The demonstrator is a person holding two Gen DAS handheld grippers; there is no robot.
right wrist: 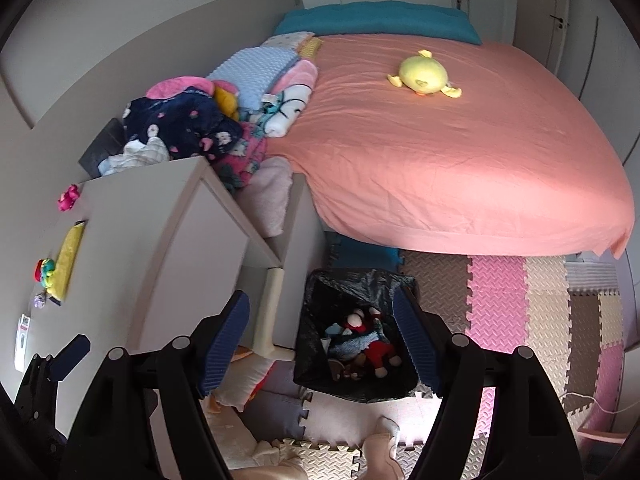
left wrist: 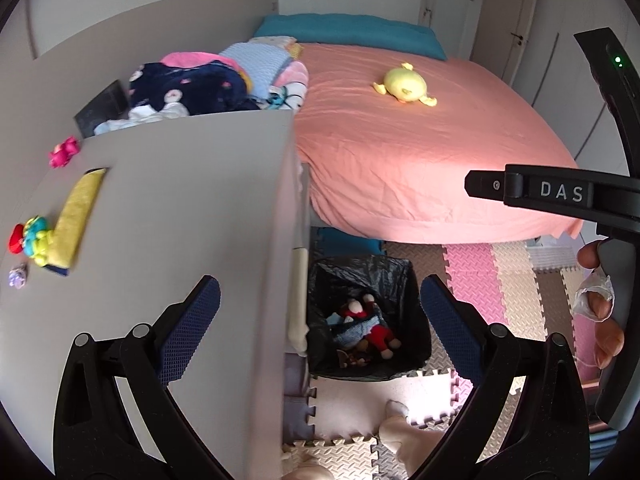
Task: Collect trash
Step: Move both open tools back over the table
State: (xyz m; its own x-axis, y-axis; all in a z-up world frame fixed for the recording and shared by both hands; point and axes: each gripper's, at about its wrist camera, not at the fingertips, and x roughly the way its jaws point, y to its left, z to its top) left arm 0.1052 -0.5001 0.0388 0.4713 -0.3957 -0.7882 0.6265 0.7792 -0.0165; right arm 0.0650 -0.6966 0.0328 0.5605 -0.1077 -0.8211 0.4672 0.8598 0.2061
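Note:
A bin lined with a black bag [left wrist: 360,270] [right wrist: 352,284] stands on the floor between the grey desk and the bed. Inside lie red-clad dolls [left wrist: 380,334] [right wrist: 380,354] and a striped cloth. My left gripper [left wrist: 320,328] hangs open above the desk's edge and the bin, with nothing between its blue pads. My right gripper [right wrist: 320,342] is open over the bin too, and empty. A hand [left wrist: 600,308] holds the right gripper's black body [left wrist: 560,192] at the right edge of the left wrist view.
The grey desk top [left wrist: 180,208] [right wrist: 132,248] carries a yellow cloth [left wrist: 78,224], a pink toy [left wrist: 62,152], a colourful toy [left wrist: 34,236], a small purple scrap [left wrist: 18,276] and a paper tag [right wrist: 22,336]. Folded clothes [right wrist: 180,128] pile behind. A yellow plush [right wrist: 424,76] lies on the pink bed. Foam mats cover the floor.

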